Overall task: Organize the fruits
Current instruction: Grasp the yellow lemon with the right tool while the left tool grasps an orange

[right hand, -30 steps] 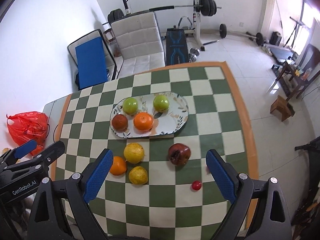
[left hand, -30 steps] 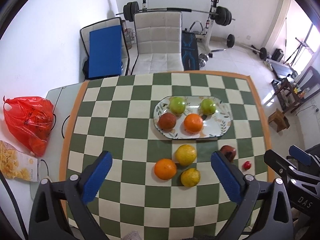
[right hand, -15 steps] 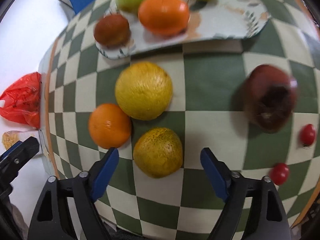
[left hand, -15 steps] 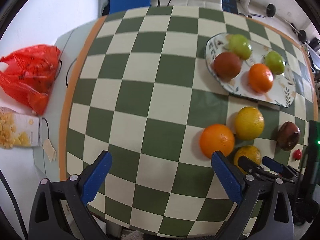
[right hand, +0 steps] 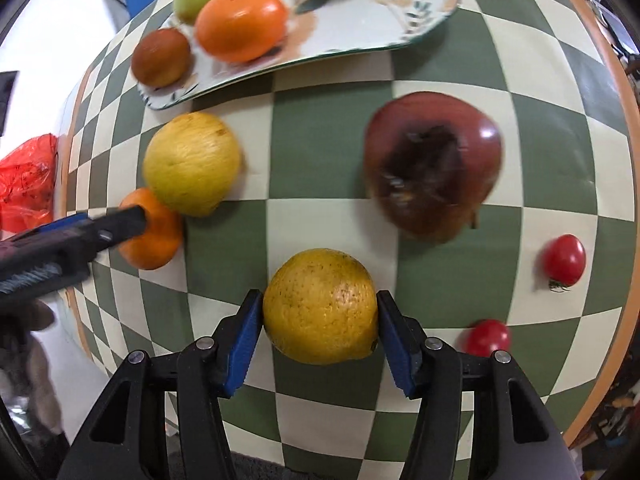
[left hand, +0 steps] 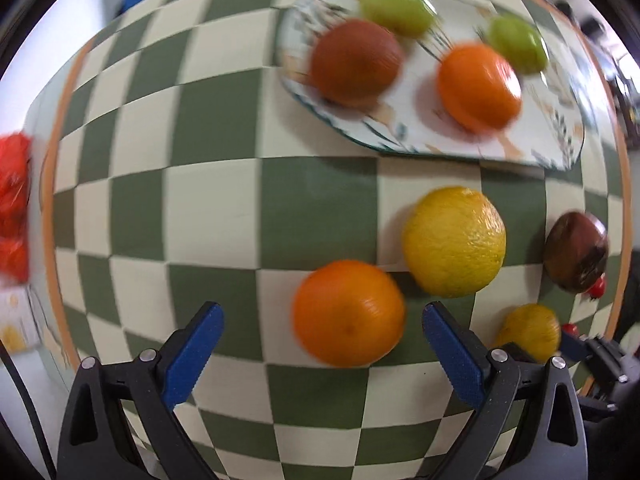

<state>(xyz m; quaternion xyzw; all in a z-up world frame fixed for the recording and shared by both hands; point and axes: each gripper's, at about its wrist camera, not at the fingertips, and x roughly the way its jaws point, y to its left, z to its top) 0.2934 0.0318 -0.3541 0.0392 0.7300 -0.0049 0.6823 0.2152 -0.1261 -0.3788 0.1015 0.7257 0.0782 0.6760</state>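
Right gripper (right hand: pixel 320 312) pads touch both sides of the near yellow citrus (right hand: pixel 320 306) on the desk (right hand: pixel 332 164); plate (right hand: pixel 360 28) lies far-left. Left gripper (left hand: pixel 320 334) wide open, empty, the orange (left hand: pixel 349 312) just ahead between its fingers.

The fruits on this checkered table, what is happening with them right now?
A person works with two handheld grippers. The right gripper has its pads against both sides of a speckled yellow citrus that sits on the table. The left gripper is open, coming around an orange. A larger yellow citrus, a dark red pomegranate and two cherry tomatoes lie loose. The plate holds four fruits.
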